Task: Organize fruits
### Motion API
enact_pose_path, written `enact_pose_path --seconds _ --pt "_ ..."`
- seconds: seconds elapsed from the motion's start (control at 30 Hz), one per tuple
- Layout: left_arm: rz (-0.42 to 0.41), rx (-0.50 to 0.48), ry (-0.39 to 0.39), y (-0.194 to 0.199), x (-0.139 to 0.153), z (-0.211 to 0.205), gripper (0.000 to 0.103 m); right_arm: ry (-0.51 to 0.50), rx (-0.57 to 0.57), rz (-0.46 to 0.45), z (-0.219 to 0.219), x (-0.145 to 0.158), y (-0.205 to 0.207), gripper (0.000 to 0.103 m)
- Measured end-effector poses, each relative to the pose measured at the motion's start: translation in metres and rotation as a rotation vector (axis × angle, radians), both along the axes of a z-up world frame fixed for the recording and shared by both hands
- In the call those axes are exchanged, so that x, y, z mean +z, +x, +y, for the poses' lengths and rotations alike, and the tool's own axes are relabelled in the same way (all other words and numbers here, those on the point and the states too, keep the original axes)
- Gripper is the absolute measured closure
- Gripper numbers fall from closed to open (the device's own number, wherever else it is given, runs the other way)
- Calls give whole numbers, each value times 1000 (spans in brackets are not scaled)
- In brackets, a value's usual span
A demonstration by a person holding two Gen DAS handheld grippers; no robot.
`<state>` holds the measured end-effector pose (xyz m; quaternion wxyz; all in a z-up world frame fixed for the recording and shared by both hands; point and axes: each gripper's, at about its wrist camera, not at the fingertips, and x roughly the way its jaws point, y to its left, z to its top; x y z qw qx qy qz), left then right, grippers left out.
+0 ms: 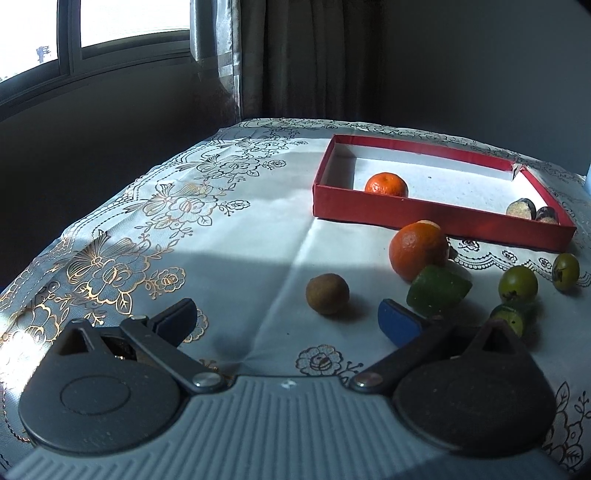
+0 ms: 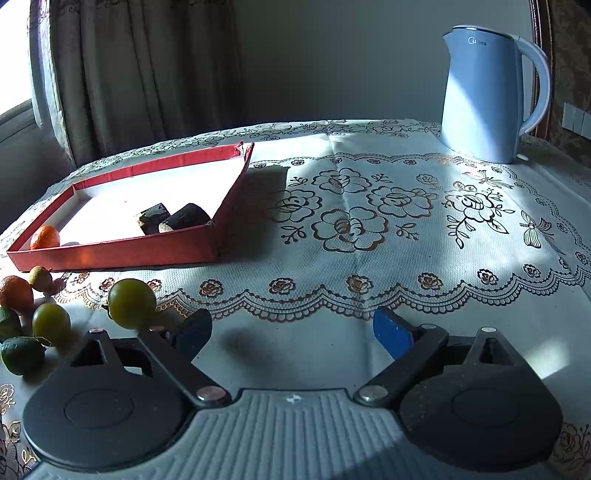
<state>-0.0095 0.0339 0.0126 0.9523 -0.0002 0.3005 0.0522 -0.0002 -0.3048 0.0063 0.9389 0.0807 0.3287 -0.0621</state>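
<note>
A red box [image 1: 424,216] [image 2: 122,254] lies on the table with one orange [image 1: 386,184] [image 2: 45,237] and two dark chunks [image 1: 521,209] [image 2: 173,219] inside. In front of it lie a second orange [image 1: 417,251] [image 2: 15,293], a brown round fruit [image 1: 327,294], a green cut piece [image 1: 437,291] and several small green fruits [image 1: 518,284] [image 2: 132,303]. My left gripper [image 1: 288,321] is open and empty, just short of the brown fruit. My right gripper [image 2: 291,330] is open and empty, with a green fruit beside its left finger.
A light blue electric kettle [image 2: 487,96] stands at the far right of the table. A floral tablecloth [image 2: 351,221] covers the table. Curtains [image 1: 280,55] and a window [image 1: 110,29] are behind. The table's left edge drops off in the left wrist view.
</note>
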Motion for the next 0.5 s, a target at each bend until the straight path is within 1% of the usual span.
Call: enact_pose_path --seconds 0.33,0.5 --pt "-20 15 6 9 3 5 0 -1 0 1 0 0 0 8" --pt "-16 10 30 17 2 3 0 -1 0 1 0 -1 1 8"
